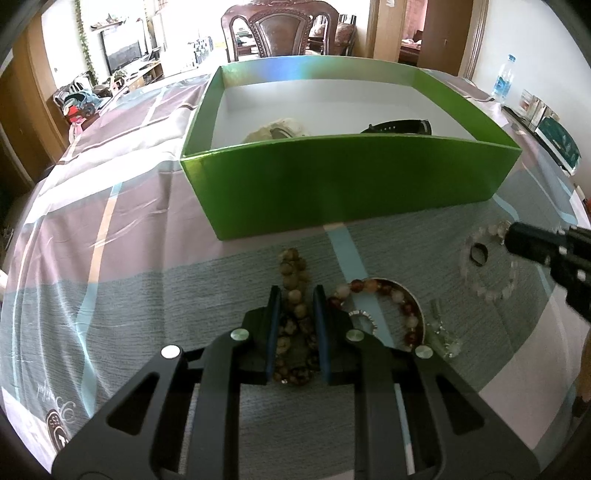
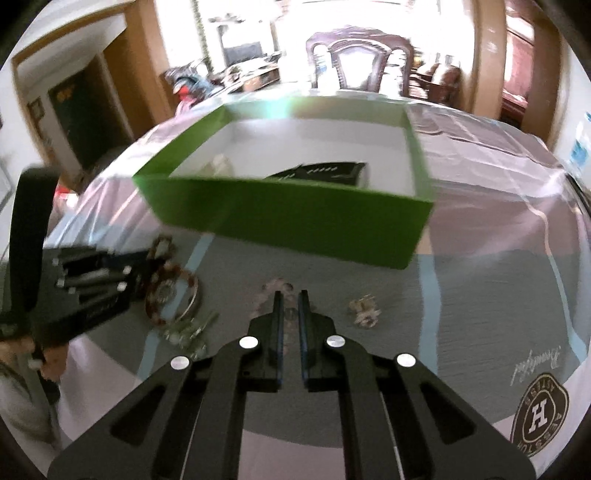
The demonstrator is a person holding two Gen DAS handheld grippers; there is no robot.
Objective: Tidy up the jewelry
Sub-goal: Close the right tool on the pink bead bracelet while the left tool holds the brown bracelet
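My left gripper [image 1: 297, 293] is shut on a brown bead bracelet [image 1: 293, 273] that lies on the tablecloth, with beads showing between its blue pads. My right gripper [image 2: 290, 295] is shut low over a clear bead bracelet [image 1: 487, 266]. A bead shows between its tips, though that view is blurred. A dark ring [image 1: 479, 254] lies inside that loop. Between the two grippers lie a reddish mixed-bead bracelet [image 1: 369, 286] and a metal bangle [image 1: 415, 299]. The green box [image 1: 343, 184] stands just beyond, holding a black watch [image 1: 400, 126] and a cream piece [image 1: 279, 129].
Clear crystal pieces lie near the bangle [image 1: 443, 334] and to the right of my right gripper [image 2: 364, 310]. A water bottle [image 1: 504, 79] and small boxes [image 1: 554, 142] stand at the table's far right. A wooden chair [image 1: 279, 31] stands behind the table.
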